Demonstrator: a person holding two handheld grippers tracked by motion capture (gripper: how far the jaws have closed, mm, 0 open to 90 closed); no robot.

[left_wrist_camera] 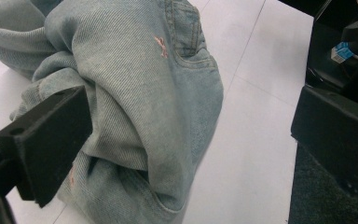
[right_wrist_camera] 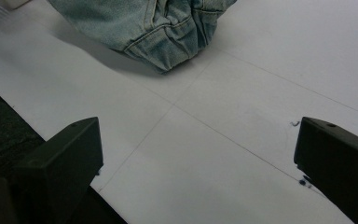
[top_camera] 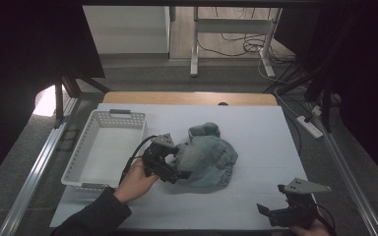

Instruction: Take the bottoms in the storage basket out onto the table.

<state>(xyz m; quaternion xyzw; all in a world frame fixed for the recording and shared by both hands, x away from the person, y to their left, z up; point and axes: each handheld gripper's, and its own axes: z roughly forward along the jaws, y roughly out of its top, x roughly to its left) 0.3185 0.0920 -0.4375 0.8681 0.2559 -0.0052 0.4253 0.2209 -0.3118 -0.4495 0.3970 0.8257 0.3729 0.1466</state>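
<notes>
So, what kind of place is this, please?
Probably a lab or workshop set up for recording. A white-covered table holds a jeans bundle and white basket; desk legs and loose cables stand behind.

Jeans (top_camera: 206, 157) heap mid-sheet blocks centre; basket (top_camera: 91, 147) walls off the left edge. Bare sheet (top_camera: 256, 128) open twd right edge, far edge & near edge btwn the grippers.
</notes>
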